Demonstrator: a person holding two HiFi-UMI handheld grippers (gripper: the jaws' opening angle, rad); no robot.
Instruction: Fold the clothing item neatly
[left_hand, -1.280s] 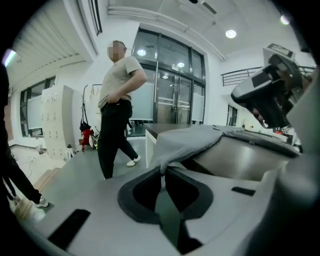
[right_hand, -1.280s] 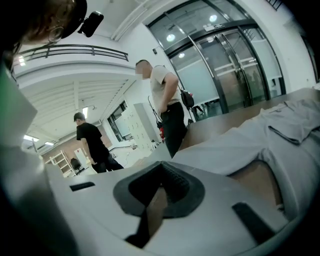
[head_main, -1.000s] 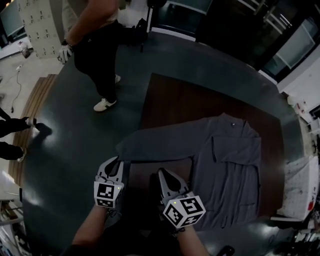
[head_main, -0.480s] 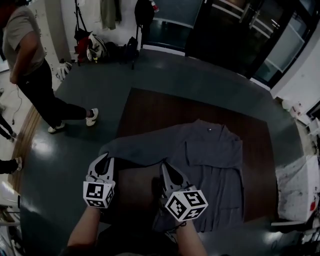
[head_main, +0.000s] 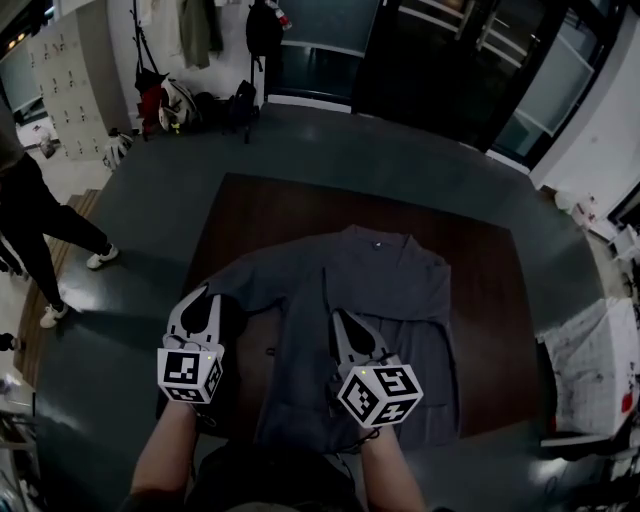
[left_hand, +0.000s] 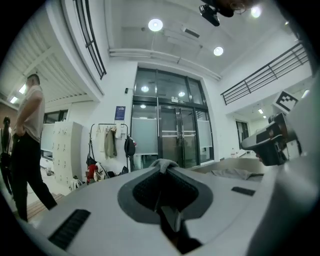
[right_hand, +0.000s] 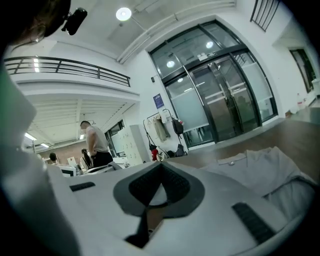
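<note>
My left gripper (head_main: 205, 294) is nearly closed, pinching a bit of the grey shirt (head_main: 390, 290). My right gripper (head_main: 339, 315) is clamped fully together above it.

The grey cloth garment (head_main: 385, 300) is soft, matt fabric that creases and drapes. It lies on a dark brown surface (head_main: 255, 215) with a dull sheen, probably wood or wood veneer, though the dim head view shows no clear grain. The pale grey left hand-held gripper (head_main: 205, 293) and right hand-held gripper (head_main: 340, 316) have smooth, matt plastic shells with dark, finely ribbed pads (left_hand: 145, 190) and a cube of flat black-and-white printed markers (head_main: 378, 393). The dark grey floor (head_main: 140, 250) is smooth and glossy with light glare, and the tall doors (left_hand: 172, 132) are clear glass in dark metal frames.
</note>
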